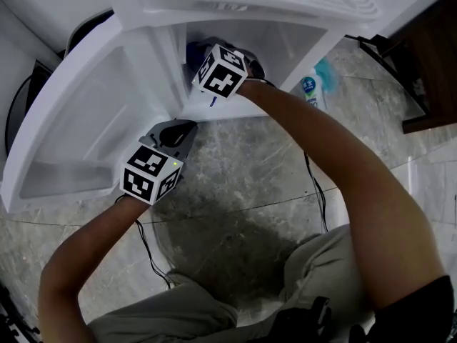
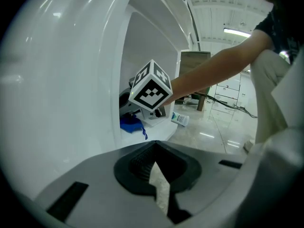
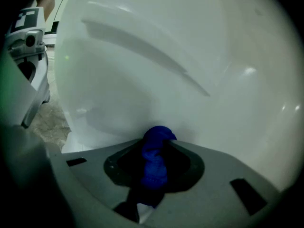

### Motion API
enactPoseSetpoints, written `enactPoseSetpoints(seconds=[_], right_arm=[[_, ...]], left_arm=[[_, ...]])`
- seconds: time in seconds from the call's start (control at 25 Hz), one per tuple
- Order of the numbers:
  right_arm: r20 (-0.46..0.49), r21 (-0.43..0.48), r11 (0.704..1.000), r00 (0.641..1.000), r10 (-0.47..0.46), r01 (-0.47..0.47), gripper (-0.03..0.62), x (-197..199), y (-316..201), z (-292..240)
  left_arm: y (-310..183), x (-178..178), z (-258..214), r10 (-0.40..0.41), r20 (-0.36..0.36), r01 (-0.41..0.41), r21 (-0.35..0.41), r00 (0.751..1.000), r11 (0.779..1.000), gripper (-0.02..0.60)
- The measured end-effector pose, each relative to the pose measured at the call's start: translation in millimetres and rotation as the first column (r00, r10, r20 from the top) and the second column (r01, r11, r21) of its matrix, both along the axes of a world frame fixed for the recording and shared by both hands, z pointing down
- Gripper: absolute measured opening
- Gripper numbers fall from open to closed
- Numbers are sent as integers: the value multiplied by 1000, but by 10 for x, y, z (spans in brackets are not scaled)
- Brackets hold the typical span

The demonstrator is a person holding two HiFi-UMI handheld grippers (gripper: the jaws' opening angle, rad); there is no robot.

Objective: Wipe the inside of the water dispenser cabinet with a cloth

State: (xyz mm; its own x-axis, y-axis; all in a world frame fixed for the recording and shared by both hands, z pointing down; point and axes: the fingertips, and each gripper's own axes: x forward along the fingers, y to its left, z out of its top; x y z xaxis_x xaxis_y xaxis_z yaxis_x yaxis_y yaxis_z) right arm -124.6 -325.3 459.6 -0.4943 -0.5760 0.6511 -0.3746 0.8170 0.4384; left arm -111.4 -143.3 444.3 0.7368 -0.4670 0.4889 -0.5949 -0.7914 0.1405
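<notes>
Head view: a person crouches before the open water dispenser cabinet (image 1: 293, 38), the right gripper (image 1: 206, 61) reaching into its lower compartment while the left gripper (image 1: 171, 136) hangs outside, near the swung-open door (image 1: 78, 113) and above the marble floor (image 1: 250, 184). Right gripper view: the jaws are clamped on a bunched blue cloth (image 3: 156, 148), whose rounded wad protrudes past the tips and sits against, or just short of, the smooth white inner wall; actual contact cannot be settled. Left gripper view: its jaws are closed together with nothing between them, and a corner of the cloth hangs down onto the cabinet floor beneath the right gripper. A small labelled bottle (image 1: 311, 88) lies on the floor beside the cabinet. The cloth appears light, soft and limp, so it should conform to the wall under gentle pressure but may bunch or drag free if rubbed hard against glossy plastic. The hold looks best taken, as here, deep on a gathered fold, leaving a padded wad ahead of the tips as the wiping face so that the hard jaws do not scrape the plastic.
</notes>
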Motion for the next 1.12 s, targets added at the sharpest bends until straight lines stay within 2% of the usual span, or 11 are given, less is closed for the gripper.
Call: enactPoseSetpoints(seconds=[0.24,0.44,0.56,0.76,0.96,1.04,1.12], right_arm=[[-34,15,999,999,-36,37,84,-13,26,49],[-53,42,999,998,23,-21,83,8,-217,56],[-33,34,999,999,41,-40,80,6,-226,39],[76,-44,998,996,52,-48,81,29,-27,-104],[188,4,997,979,76,-78,80,77,152,-476],[259,37,993,961,99,-113,81,99,158,-675],[373,55,985,918,133,-165,81,127,147,-929]], left_arm=[[-4,118,2,11,-15,-11,-12,1000,1000,6],[22,83,-2,14,-20,-14,-18,1000,1000,6],[21,22,0,7,-12,-7,-15,1000,1000,6],[17,41,-109,13,-11,-13,17,1000,1000,6],[-72,41,-278,2,-11,-1,57,1000,998,6],[-80,16,-315,-9,-9,10,59,1000,998,6],[-64,11,-352,-9,-4,9,64,1000,998,6]])
